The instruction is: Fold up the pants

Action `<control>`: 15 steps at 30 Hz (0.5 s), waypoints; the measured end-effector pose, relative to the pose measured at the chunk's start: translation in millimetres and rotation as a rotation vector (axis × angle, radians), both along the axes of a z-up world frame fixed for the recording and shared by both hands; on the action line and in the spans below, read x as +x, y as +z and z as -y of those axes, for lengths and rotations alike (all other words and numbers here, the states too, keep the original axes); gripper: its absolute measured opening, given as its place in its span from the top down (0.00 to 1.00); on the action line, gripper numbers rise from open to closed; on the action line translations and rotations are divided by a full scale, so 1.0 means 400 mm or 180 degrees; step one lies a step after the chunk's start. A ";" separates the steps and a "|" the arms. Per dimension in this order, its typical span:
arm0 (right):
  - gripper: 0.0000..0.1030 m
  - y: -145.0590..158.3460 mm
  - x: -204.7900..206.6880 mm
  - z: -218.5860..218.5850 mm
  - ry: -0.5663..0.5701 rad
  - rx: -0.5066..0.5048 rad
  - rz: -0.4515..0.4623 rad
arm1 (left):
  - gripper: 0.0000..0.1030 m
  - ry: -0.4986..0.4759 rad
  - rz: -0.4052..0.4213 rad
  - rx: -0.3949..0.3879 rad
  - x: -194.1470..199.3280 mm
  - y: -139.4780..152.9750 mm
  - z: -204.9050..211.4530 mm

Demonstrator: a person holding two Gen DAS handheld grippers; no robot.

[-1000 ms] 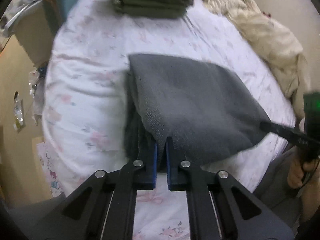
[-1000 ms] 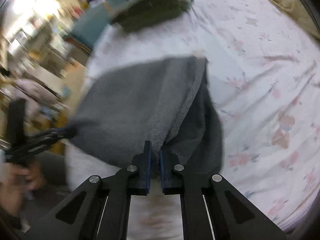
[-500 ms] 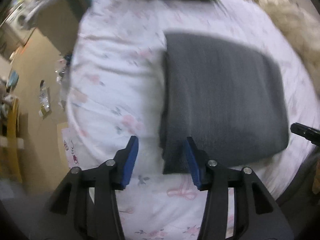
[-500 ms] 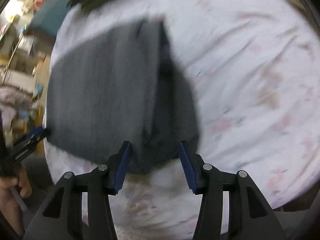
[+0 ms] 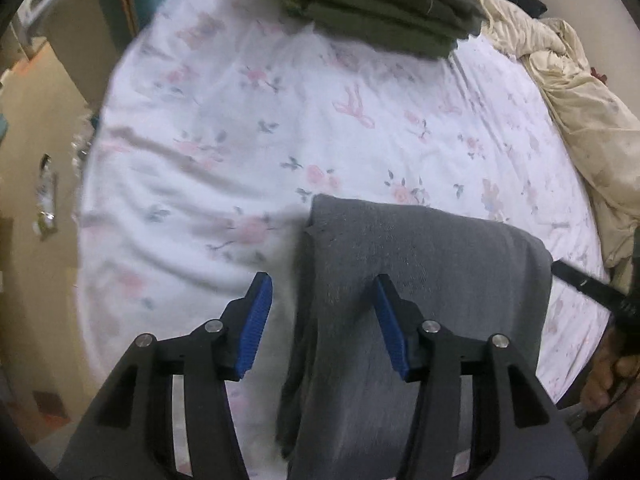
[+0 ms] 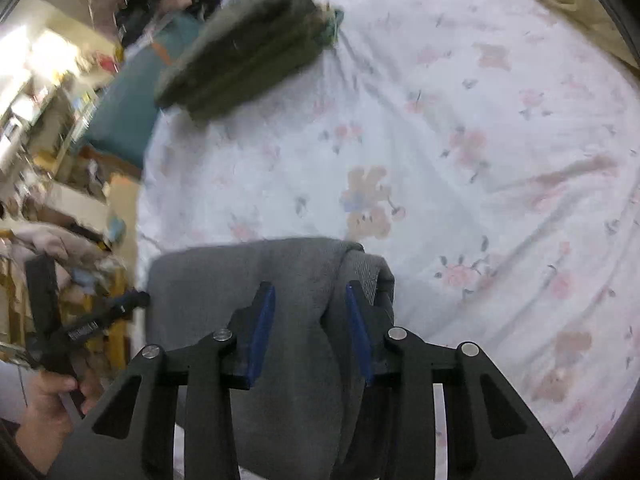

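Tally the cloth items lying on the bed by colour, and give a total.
Grey pants: 1
Olive green folded pile: 1
Cream blanket: 1
Total: 3

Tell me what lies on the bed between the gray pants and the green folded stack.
Only bare flowered sheet between the gray pants and the green stack, clearest in the left wrist view.

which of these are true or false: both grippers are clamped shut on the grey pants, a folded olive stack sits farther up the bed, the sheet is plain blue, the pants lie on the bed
1. False: the left gripper and right gripper stand open over the grey pants.
2. True: the folded olive stack lies beyond the pants.
3. False: the sheet is white with pink flowers.
4. True: the pants rest on the bed.
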State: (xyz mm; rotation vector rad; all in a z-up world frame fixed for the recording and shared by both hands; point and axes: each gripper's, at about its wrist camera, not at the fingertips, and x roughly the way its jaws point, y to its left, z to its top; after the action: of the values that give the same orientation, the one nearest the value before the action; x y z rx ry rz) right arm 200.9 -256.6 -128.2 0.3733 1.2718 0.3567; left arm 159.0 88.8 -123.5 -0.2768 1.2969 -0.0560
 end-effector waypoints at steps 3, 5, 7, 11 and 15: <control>0.87 -0.042 -0.007 -0.025 0.0141 -0.0137 -0.0139 | 0.81 -0.0106 0.0050 -0.0108 0.007 -0.008 0.015; 0.97 -0.036 -0.008 -0.031 0.0221 -0.0192 -0.0069 | 0.91 -0.0228 0.0069 0.0036 0.009 0.001 0.038; 1.00 -0.032 -0.010 -0.034 0.0251 -0.0430 0.0013 | 0.91 -0.0244 0.0076 0.0197 0.005 -0.003 0.052; 1.00 -0.090 0.007 0.023 -0.0043 -0.0865 -0.0243 | 0.88 -0.0210 0.0128 0.0480 -0.008 0.014 0.065; 1.00 0.036 -0.016 0.011 -0.0008 -0.0669 0.0386 | 0.87 -0.0203 0.0538 0.0662 -0.047 0.083 0.070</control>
State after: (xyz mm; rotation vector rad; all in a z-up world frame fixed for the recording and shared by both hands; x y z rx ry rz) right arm 194.5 -261.1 -113.8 0.1719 1.1769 0.2371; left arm 140.3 60.8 -90.2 -0.0513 1.1331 0.0015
